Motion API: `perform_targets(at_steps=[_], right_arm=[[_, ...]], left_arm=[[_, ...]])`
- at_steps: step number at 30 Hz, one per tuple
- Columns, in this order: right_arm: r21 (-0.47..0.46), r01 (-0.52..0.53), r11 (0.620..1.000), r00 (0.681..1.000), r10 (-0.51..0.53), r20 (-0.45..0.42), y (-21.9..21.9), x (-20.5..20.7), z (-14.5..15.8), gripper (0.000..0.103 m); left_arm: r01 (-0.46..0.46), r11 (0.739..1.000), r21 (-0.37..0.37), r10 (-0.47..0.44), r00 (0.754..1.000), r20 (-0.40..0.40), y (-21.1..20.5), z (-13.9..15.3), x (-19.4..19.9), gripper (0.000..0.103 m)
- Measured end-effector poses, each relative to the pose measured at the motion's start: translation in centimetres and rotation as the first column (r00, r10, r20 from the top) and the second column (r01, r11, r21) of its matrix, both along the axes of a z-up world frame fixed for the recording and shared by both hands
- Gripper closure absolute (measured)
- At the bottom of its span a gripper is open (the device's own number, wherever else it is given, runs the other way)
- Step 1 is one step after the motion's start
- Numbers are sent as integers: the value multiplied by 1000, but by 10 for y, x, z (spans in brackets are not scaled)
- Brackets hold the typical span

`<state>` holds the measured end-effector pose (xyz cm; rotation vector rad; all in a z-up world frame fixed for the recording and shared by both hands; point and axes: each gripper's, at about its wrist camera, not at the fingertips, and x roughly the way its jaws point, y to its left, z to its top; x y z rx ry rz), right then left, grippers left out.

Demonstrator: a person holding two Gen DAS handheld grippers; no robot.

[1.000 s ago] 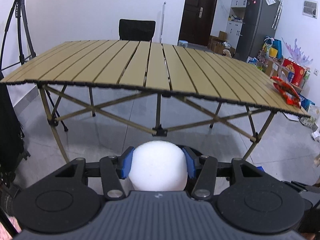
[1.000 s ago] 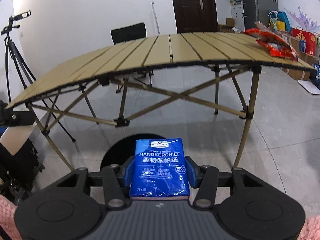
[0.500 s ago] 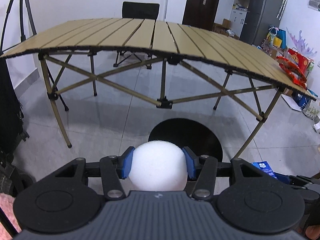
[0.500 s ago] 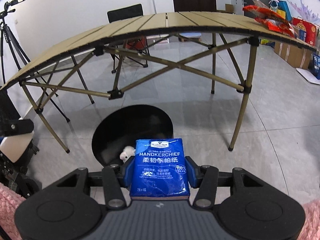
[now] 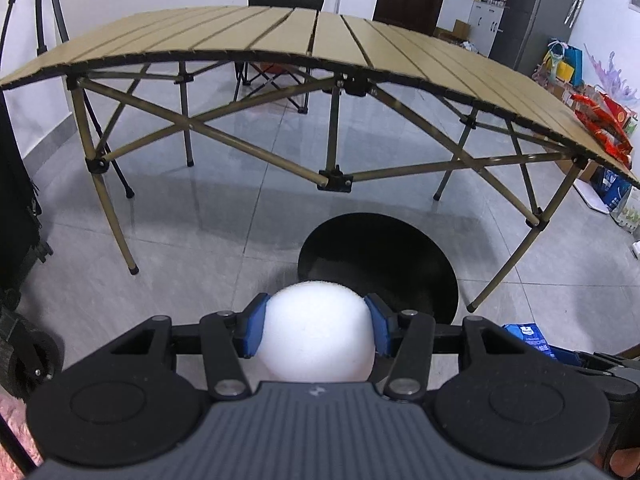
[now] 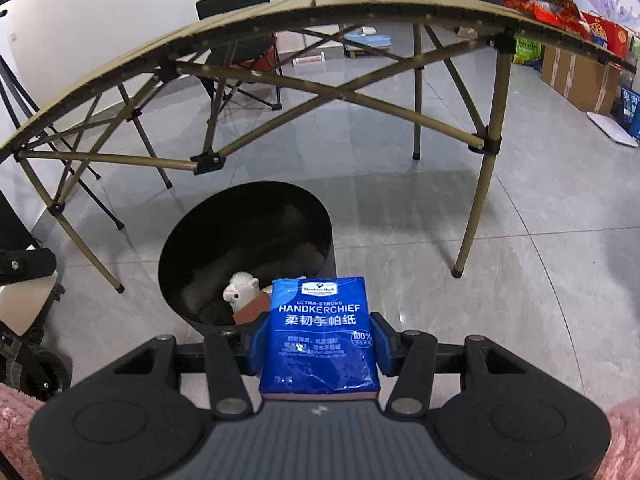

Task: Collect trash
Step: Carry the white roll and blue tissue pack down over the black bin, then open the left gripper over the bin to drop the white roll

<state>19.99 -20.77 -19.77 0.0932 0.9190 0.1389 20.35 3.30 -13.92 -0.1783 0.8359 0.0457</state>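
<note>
Foam ball (image 5: 318, 330) is clamped in left gripper (image 5: 318, 326) jaws, tissue pack (image 6: 320, 344) in right gripper (image 6: 320, 346) jaws, both part-open. Bin (image 6: 248, 248) sits just ahead/below; both should be centred over its mouth b4 release.

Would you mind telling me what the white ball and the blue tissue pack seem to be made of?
White ball: probably foam, since its matte surface looks finely grainy with no shine. Blue tissue pack: thin glossy plastic film, judging by the wrinkles and small glints on its printed face.
</note>
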Motion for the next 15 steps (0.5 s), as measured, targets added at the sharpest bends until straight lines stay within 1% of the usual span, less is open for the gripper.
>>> perform_targets(at_steps=[11, 15], right_arm=[[8, 58, 998, 998, -57, -28, -16, 22, -16, 53], [-5, 75, 997, 996, -76, -45, -23, 29, -25, 53]], left_arm=[[37, 999, 6, -37, 998, -45, -21, -17, 36, 51], [51, 999, 3, -50, 997, -63, -31, -23, 50, 51]])
